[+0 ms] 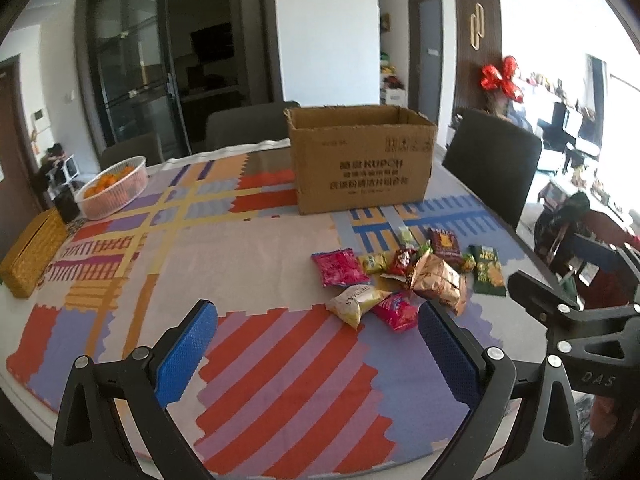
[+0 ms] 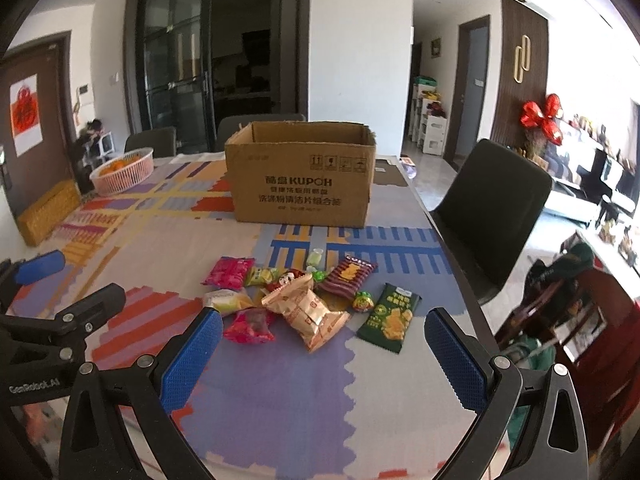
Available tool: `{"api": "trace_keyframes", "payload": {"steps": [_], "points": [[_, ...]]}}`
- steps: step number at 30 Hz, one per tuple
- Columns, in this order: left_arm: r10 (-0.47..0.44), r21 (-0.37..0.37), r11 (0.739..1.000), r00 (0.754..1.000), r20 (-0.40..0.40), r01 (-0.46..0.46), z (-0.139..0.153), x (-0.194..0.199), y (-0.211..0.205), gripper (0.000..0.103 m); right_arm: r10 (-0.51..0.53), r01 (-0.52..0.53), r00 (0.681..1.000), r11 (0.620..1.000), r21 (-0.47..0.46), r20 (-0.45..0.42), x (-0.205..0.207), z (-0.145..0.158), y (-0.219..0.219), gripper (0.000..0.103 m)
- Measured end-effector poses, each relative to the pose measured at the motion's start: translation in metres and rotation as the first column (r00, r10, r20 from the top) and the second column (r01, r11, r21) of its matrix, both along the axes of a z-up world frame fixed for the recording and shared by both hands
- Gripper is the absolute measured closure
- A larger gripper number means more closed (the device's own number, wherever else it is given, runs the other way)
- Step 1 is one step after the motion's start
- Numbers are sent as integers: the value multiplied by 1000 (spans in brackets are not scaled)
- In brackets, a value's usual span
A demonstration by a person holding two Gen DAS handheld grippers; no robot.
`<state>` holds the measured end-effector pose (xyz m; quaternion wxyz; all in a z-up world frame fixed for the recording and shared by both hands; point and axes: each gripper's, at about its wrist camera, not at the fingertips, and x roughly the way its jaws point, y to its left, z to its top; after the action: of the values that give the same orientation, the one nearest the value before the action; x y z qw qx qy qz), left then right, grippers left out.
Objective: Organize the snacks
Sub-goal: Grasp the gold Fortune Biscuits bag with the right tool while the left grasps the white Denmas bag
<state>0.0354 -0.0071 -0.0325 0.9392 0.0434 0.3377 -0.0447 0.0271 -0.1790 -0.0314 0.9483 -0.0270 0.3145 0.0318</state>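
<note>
Landmark: the cardboard box point(image 2: 302, 178) stands upright on the table point(image 2: 280, 400), top flaps open, which leaves it ready to take whatever you drop in from above.
Snack pile: the snacks point(image 2: 304, 300) lie loose on the patterned tablecloth point(image 1: 280, 360), on your side of the box and apart from it; none shows inside the box from here.
Gold bag: the crinkled gold bag point(image 2: 310, 314) sits puffed on top of the pile's middle, nearest you from the box, so it looks the easiest first pick.
Green packet: the dark green packet point(image 2: 390, 318) lies flat at the pile's right edge, clear of its neighbours, with room for a finger on each side.
Pink packets: one pink packet point(image 2: 229, 272) lies at the pile's left, closer to the box; another pink packet point(image 2: 250, 326) lies further from it.
Left gripper: your left gripper point(image 1: 316, 354) is spread wide and holds nothing, raised short of the pile.
Right gripper: your right gripper point(image 2: 324, 354) is likewise spread and empty, its gap framing the gold bag.
Fruit basket: the basket of oranges point(image 1: 116, 188) sits well left of the box, outside the job.
Stage: judged as the very start, nothing yet boxed.
</note>
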Motion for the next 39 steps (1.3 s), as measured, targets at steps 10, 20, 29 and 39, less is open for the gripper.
{"api": "trace_keyframes", "payload": {"steps": [10, 20, 29, 39], "points": [[-126, -1, 992, 987, -101, 126, -23, 43, -10, 9, 90, -83, 984, 995, 52, -153, 57, -33, -1, 2], [-263, -52, 965, 932, -251, 258, -54, 91, -17, 30, 146, -152, 939, 988, 5, -313, 101, -63, 4, 11], [-322, -96, 946, 865, -386, 309, -85, 127, -20, 48, 188, -217, 875, 976, -15, -447, 127, -85, 11, 27], [-356, -157, 934, 824, -440, 320, -102, 146, -24, 55, 219, -247, 847, 969, 6, -485, 138, -95, 17, 41]]}}
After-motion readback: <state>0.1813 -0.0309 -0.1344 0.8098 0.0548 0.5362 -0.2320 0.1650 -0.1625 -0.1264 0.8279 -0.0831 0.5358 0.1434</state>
